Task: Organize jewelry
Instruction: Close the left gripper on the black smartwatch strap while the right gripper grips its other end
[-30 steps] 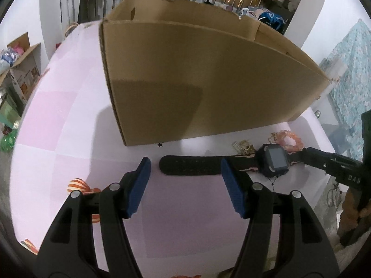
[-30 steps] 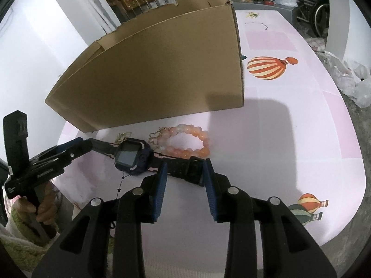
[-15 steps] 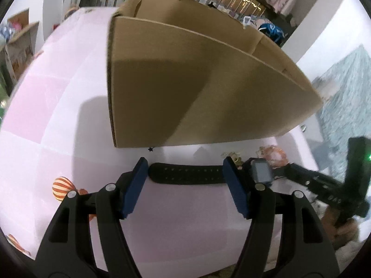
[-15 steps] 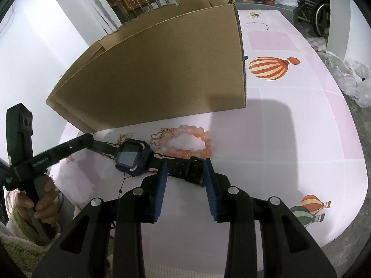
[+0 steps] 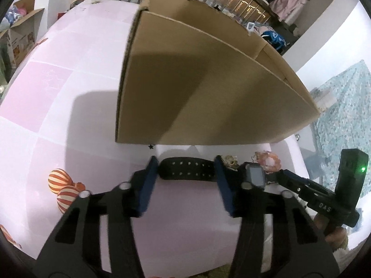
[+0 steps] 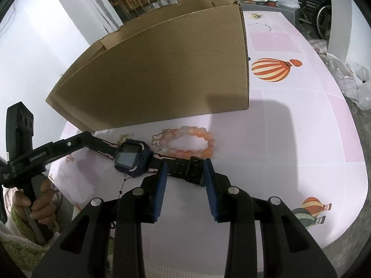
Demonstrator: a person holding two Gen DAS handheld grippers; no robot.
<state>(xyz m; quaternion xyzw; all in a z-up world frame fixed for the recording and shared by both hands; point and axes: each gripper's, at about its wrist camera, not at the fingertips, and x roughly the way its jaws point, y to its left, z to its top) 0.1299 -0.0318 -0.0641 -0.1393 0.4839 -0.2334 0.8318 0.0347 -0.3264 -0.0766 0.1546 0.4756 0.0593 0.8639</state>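
Evidently the left gripper (image 5: 185, 180) has just been closing around the watch's perforated strap (image 5: 187, 171), pads not yet pressing it; the right gripper (image 6: 184, 180) straddles the buckle end (image 6: 194, 169), narrowly parted, grip uncertain; the watch (image 6: 132, 157) lies flat on the pink table (image 6: 289, 139) before the cardboard box (image 6: 162, 69), bead bracelet (image 6: 192, 143) just beside; probably light, with limp straps that droop, so pinch near the rigid case.

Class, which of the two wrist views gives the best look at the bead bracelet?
The right wrist view: the bracelet lies whole and sharp, every peach bead countable, just behind the watch. In the left wrist view it is a small blurred blob at the far side.
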